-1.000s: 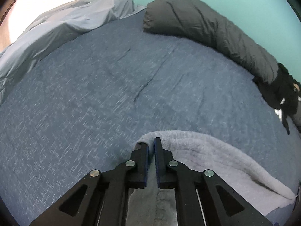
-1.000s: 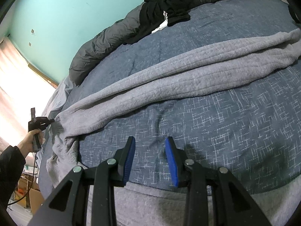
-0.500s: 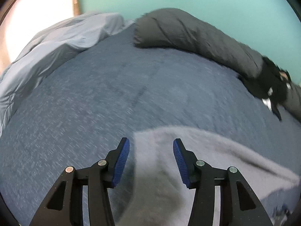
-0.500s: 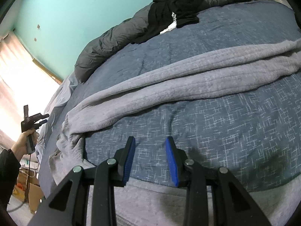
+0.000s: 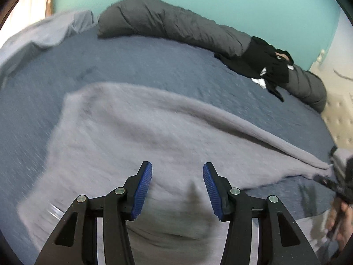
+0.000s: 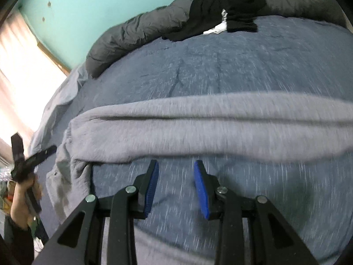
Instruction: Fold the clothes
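Note:
A grey fleece garment (image 5: 136,132) lies spread on the blue bed cover (image 5: 154,64), its far part folded over into a long band (image 6: 198,125). My left gripper (image 5: 177,176) is open and empty, hovering above the garment's near part. My right gripper (image 6: 176,172) is open and empty above a bare patch of blue cover just in front of the folded band. The right gripper also shows at the right edge of the left wrist view (image 5: 337,176). The left gripper shows at the left edge of the right wrist view (image 6: 28,161).
A dark grey rolled duvet (image 5: 176,24) lies along the far side by the teal wall. A pile of black clothes (image 5: 264,59) sits on it, also in the right wrist view (image 6: 227,6). A light grey sheet (image 5: 44,31) is bunched at the bed's left end. A bright window (image 6: 19,70) is at left.
My left gripper let go of the garment's edge, opened and drew back, so the garment now lies flat. My right gripper stayed open and shifted closer to the folded band.

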{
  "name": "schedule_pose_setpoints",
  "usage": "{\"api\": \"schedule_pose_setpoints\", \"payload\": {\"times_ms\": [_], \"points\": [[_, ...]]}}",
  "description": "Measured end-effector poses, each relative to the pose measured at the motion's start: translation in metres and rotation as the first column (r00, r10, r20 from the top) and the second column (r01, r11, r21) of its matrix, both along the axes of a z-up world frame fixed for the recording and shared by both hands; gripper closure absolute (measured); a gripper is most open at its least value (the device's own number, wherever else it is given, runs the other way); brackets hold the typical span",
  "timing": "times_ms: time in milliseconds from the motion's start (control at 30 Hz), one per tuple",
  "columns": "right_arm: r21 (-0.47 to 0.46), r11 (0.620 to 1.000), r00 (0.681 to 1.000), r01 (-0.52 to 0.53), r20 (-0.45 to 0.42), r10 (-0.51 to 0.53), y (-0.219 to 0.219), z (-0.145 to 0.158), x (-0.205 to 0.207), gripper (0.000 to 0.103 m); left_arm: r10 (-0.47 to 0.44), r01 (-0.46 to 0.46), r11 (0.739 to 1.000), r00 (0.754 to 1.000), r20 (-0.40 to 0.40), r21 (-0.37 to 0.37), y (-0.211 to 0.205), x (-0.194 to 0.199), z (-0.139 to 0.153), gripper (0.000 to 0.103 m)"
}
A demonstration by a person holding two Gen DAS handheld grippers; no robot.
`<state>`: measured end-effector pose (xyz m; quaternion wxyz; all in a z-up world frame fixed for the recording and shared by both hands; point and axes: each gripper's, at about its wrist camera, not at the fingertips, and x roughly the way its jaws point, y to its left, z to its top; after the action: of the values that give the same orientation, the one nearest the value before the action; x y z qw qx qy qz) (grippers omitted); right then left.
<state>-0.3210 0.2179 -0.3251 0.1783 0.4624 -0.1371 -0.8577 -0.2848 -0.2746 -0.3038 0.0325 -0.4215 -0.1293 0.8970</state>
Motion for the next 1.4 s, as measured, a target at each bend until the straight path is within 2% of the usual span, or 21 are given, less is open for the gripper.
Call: {"api": "schedule_pose_setpoints", "payload": {"times_ms": [133,367,467,633,700,767,900,1000,1167,1267,1400], "points": [[0.09,0.996,1.0,0.013,0.025,-0.015,-0.002,-0.004,-0.033,0.07,0.007,-0.006,0.998,1.0,-0.005,0.056,0.013,0.008,-0.016,0.05],[0.268,0.963,0.991,-0.009,0.129,-0.027,-0.014,-0.036,-0.071,0.07,-0.028,0.029,0.999,0.999,-0.03,0.017,0.026,0.012,-0.02,0.049],[0.278,0.96,0.988,0.012,0.147,-0.055,-0.015,-0.045,-0.083,0.07,-0.035,0.036,0.999,0.999,-0.041,0.014,0.03,0.012,-0.022,0.047],[0.311,0.949,0.989,0.046,0.12,-0.088,-0.013,-0.043,-0.107,0.07,-0.057,0.058,0.998,0.997,-0.054,0.019,0.035,0.012,-0.024,0.046],[0.328,0.941,0.989,0.085,0.089,-0.12,-0.008,-0.037,-0.121,0.07,-0.049,0.051,0.998,0.997,-0.06,0.026,0.032,0.012,-0.023,0.046],[0.305,0.944,0.986,0.127,0.065,-0.154,0.002,-0.03,-0.135,0.07,-0.041,0.043,0.998,0.997,-0.067,0.033,0.029,0.012,-0.023,0.046],[0.308,0.933,0.975,0.187,0.056,-0.214,0.018,-0.02,-0.153,0.07,-0.032,0.034,0.999,0.997,-0.07,0.026,0.025,0.013,-0.024,0.046],[0.295,0.941,0.982,0.168,0.035,-0.186,0.025,-0.011,-0.148,0.07,-0.029,0.032,0.999,0.997,-0.067,0.042,0.023,0.012,-0.025,0.046],[0.319,0.941,0.989,0.114,0.048,-0.136,0.044,-0.017,-0.132,0.07,-0.042,0.045,0.998,0.997,-0.068,0.047,0.027,0.013,-0.024,0.046],[0.335,0.924,0.975,0.184,0.056,-0.215,0.077,-0.025,-0.132,0.07,-0.041,0.044,0.998,0.997,-0.071,0.048,0.028,0.014,-0.023,0.046],[0.363,0.883,0.936,0.297,0.072,-0.344,0.13,-0.034,-0.134,0.07,-0.042,0.046,0.998,0.996,-0.074,0.044,0.031,0.014,-0.022,0.046]]}}
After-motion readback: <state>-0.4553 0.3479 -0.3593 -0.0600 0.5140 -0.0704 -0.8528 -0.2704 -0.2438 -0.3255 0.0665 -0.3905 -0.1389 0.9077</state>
